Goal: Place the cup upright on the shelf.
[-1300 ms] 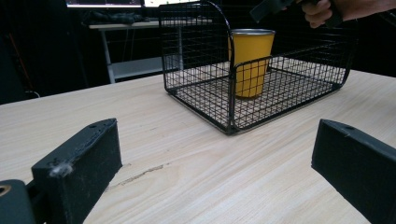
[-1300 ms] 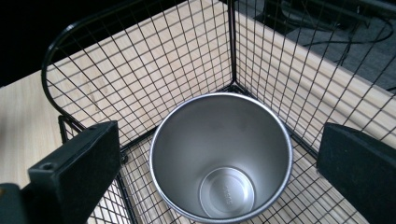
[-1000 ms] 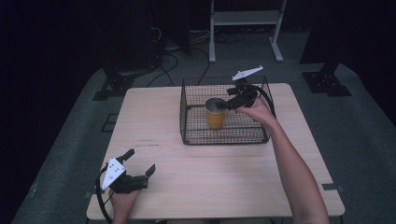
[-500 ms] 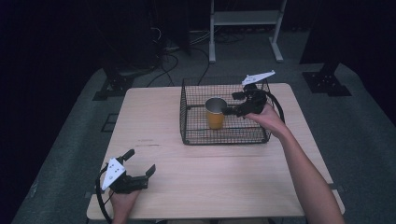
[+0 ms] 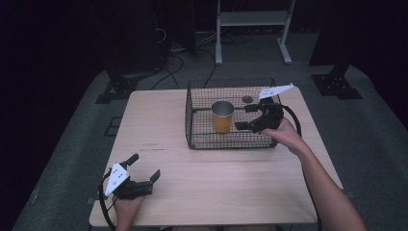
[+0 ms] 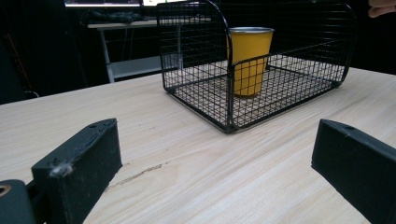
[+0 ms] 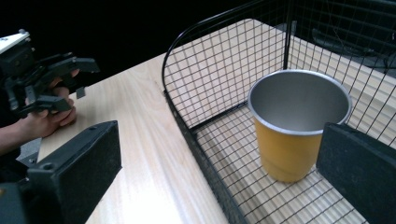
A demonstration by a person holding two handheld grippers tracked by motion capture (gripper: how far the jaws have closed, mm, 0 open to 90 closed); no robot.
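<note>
A yellow cup (image 5: pixel 222 117) with a metal inside stands upright in the black wire basket (image 5: pixel 197 137) at the back of the table. My right gripper (image 5: pixel 243 117) hovers open over the basket's right part, just right of the cup and apart from it. Through its jaws I look down at the cup (image 7: pixel 294 126) behind the basket's curved wall (image 7: pixel 187 126). My left gripper (image 5: pixel 143 167) rests open and empty at the table's front left corner. From there the cup (image 6: pixel 247 60) shows inside the basket (image 6: pixel 299 88) across the table.
The wooden table (image 5: pixel 159 125) is bare to the left of and in front of the basket. A small dark disc (image 5: pixel 247 99) lies in the basket's back right. The left hand and its gripper (image 7: pixel 79 86) appear far off in the right gripper view. A metal rack (image 5: pixel 250 19) stands behind the table.
My right gripper has drawn back from the cup's rim, to the right and toward the person. The cup stays upright in the basket. The left gripper has not moved.
</note>
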